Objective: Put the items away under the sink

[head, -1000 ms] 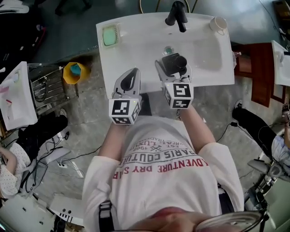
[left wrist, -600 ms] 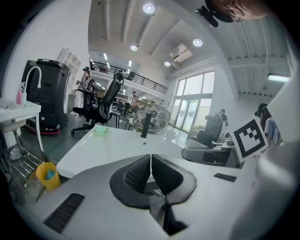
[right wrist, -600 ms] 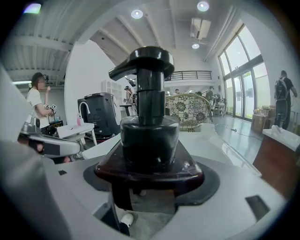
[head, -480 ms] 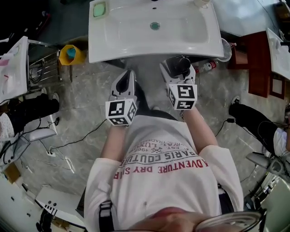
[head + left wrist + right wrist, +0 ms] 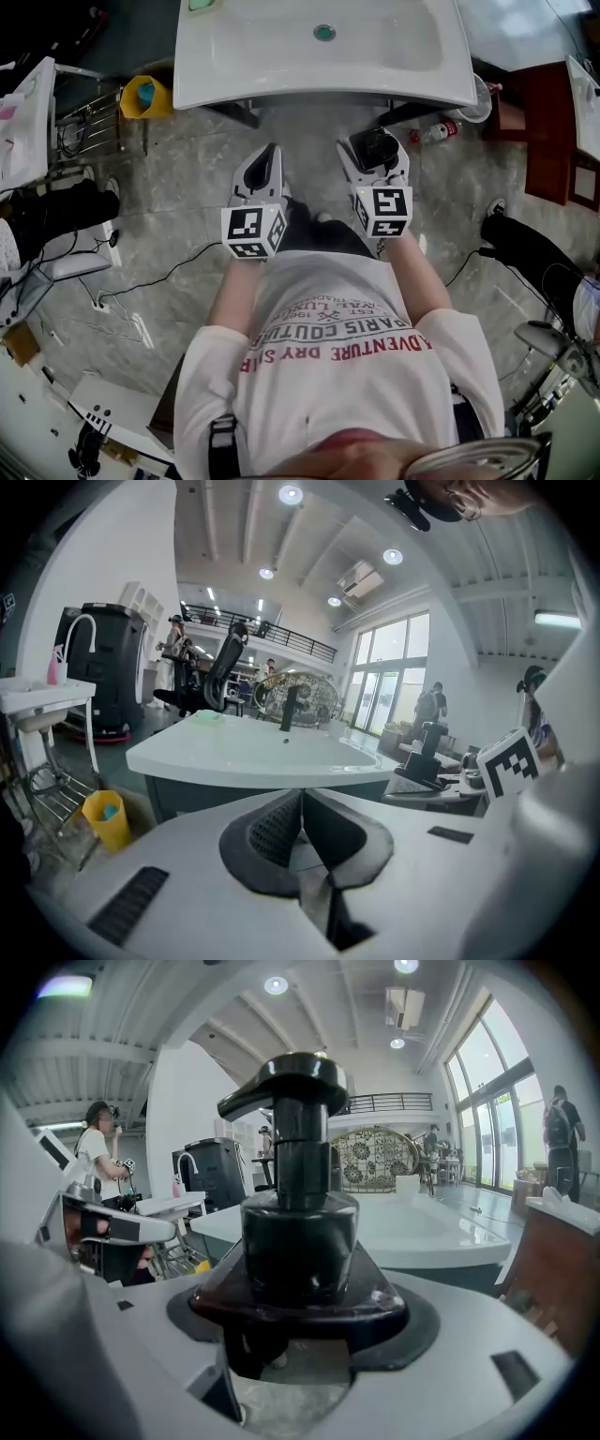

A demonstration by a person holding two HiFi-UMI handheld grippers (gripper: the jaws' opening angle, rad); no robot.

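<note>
Pump bottle (image 5: 377, 150), black with a dispenser head, sits clamped in the right gripper (image 5: 372, 142). From the head view, it is held over the grey marbled floor (image 5: 187, 178), just in front of the white sink (image 5: 272, 66), whose front edge lies ahead of both grippers. The left gripper (image 5: 270, 156) is beside the right one, near it but apart, and carries nothing. Each gripper has a marker cube at its rear, close to the person's white printed shirt (image 5: 328, 375). A yellow bin (image 5: 145, 96) stands on the floor to the left of the sink. A small plastic bottle (image 5: 433, 134) lies on the floor under the sink's right end.

In the left gripper view, the left gripper's (image 5: 299, 829) dark ribbed jaws are pressed together with nothing between them. Beyond them the sink (image 5: 234, 754) shows with its black faucet (image 5: 292, 708), and the yellow bin (image 5: 106, 817) is low at the left.

In the right gripper view, the pump bottle (image 5: 300, 1232) stands upright and fills the middle. The right gripper's (image 5: 292, 1330) jaws are clenched on its body below the shoulder. The sink (image 5: 431, 1227) is behind it.
</note>
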